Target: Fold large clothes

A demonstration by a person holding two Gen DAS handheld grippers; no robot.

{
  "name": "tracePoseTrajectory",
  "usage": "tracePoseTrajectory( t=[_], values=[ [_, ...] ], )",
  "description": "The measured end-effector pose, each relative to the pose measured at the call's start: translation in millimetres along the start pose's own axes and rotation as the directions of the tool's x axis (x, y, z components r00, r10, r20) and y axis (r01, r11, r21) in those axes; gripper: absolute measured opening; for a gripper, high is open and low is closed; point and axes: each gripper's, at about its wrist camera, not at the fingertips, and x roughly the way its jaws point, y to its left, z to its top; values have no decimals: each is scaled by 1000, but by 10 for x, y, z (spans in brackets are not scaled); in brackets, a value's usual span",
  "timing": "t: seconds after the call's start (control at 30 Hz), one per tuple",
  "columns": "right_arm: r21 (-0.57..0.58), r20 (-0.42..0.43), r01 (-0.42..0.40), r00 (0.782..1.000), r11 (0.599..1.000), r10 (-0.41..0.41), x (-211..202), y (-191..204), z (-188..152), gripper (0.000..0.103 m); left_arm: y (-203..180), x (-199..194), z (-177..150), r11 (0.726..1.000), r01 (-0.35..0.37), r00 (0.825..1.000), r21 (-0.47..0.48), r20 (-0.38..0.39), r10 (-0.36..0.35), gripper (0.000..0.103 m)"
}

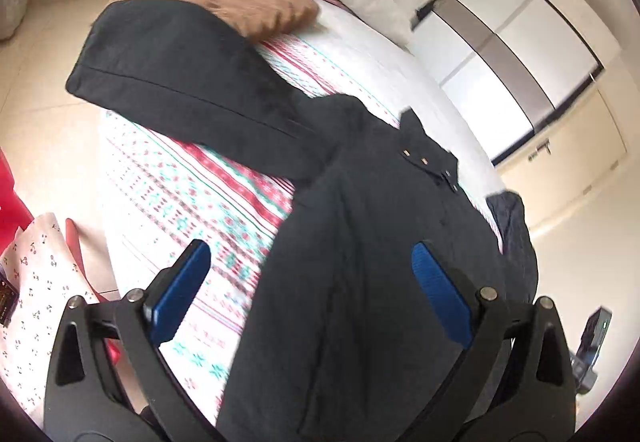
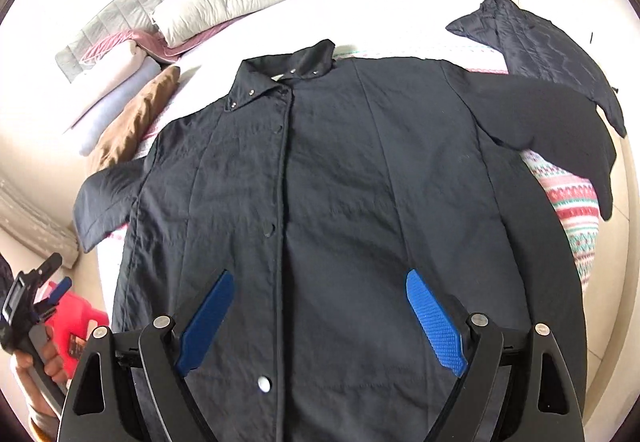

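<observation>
The black coat (image 2: pixel 320 182) lay spread front-up on the bed (image 2: pixel 400 14), sleeves out to both sides. The left gripper (image 1: pixel 310 274) and right gripper (image 2: pixel 320 306) hovered above it, jaws wide apart, holding nothing.

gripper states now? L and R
Left tool: open, holding nothing, above the black coat.
Right tool: open, holding nothing, above the coat's front.

Both wrist views look down close, sharing jacket (image 2: pixel 320 202).
</observation>
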Motion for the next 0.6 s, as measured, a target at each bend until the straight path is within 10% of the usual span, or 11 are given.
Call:
tracePoseTrajectory(
  t=[0.2, 0.43, 0.6],
  values=[
    [-107, 56, 8, 998, 994, -2, 371, 203, 279, 90, 1126, 438, 492, 965, -33, 996, -262, 66, 52, 100],
    [-116, 23, -23, 999, 993, 26, 728, 210, 350, 90, 1954, 781, 707, 878, 90, 982, -471, 187, 0, 95],
    [-122, -6, -30, 1000, 992, 30, 847, 191, 332, 90, 2290, 895, 664, 777, 219, 956, -591, 289, -50, 58]
  ],
)
